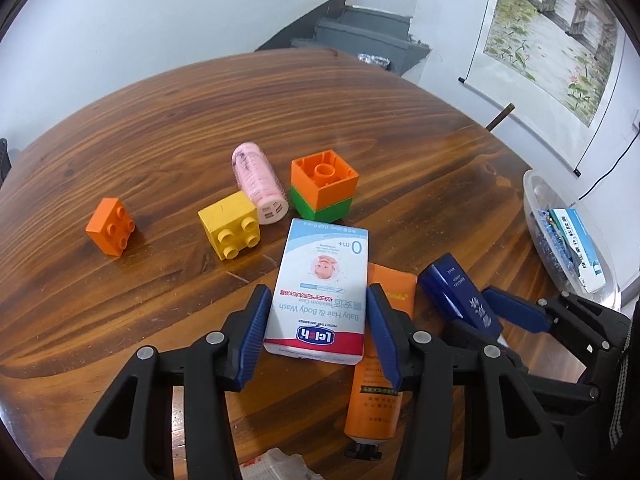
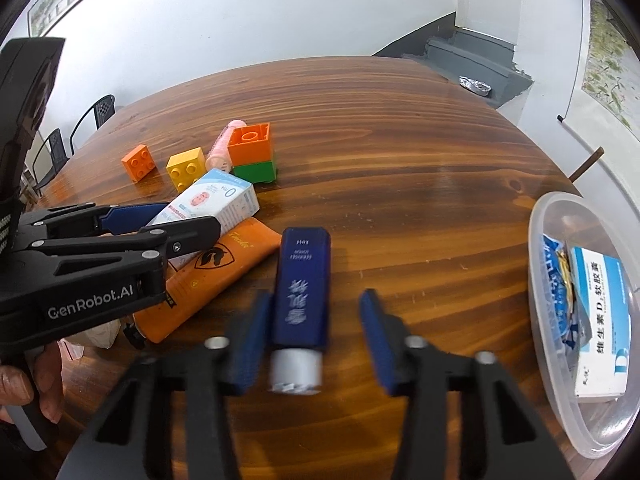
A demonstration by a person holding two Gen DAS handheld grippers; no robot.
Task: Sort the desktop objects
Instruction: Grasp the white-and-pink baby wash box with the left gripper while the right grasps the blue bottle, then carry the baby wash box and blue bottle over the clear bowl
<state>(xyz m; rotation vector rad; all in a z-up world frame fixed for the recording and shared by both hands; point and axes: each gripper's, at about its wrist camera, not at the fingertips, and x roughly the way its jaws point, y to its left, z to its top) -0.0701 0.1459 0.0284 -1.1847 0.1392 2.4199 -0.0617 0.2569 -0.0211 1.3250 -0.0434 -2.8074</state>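
My left gripper (image 1: 318,292) is shut on a white baby wash box (image 1: 324,280) that lies flat on the wooden table (image 1: 160,120); a pad presses each long side. Partly under the box lies an orange tube (image 1: 376,392). My right gripper (image 2: 316,296) is open around a dark blue tube (image 2: 304,284) with a white cap. Its left pad is against the tube, while a gap shows at the right pad. Beyond the box sit an orange brick (image 1: 111,227), a yellow brick (image 1: 230,226), a pink cylinder (image 1: 260,184) and an orange block stacked on a green one (image 1: 324,184).
A clear plastic tub (image 2: 536,240) at the right table edge holds a white and blue medicine box (image 2: 600,320) and blue packets. A hand (image 2: 16,388) grips the left tool. Crumpled white packaging (image 1: 276,464) lies at the near edge. Chairs (image 2: 96,116) stand at the far left.
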